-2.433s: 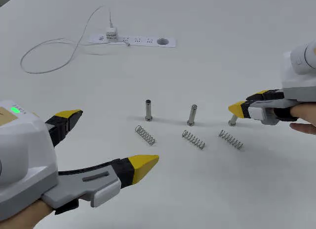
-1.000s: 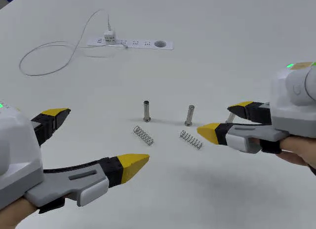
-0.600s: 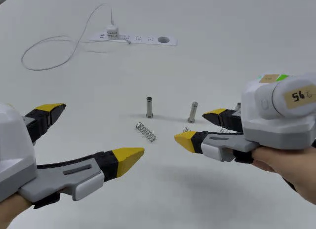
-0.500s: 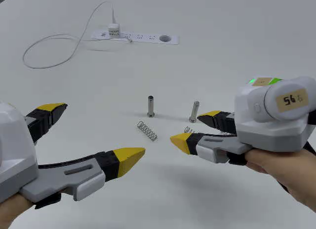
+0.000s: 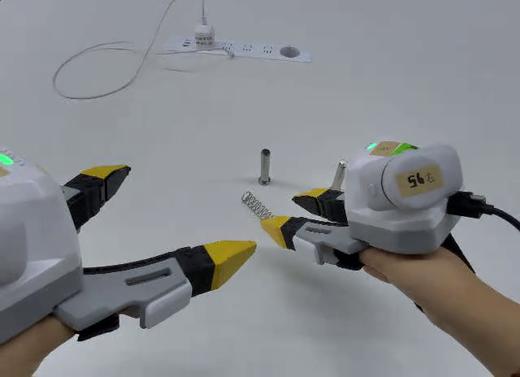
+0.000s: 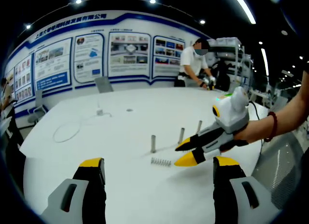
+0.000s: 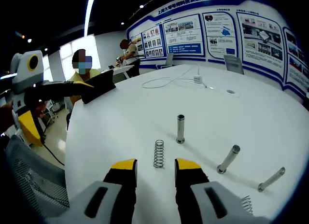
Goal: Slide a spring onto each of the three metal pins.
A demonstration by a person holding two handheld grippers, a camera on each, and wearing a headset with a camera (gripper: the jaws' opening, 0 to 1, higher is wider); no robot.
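Nearest you, your left hand-held gripper (image 5: 188, 208) hangs toward the near edge of the surface (image 5: 390, 84), jaws spread wide and empty. Your right hand-held gripper (image 7: 156, 164) is released too — jaws a little apart, holding nothing — with a spring (image 7: 158, 153) lying flat just ahead of its tips. Beyond it the first pin (image 7: 180, 129) stands upright; the second pin (image 7: 228, 159) and third pin (image 7: 271, 179) follow rightward, a second spring (image 7: 246, 203) near them. A power strip (image 5: 240, 49) lies toward the far edge.
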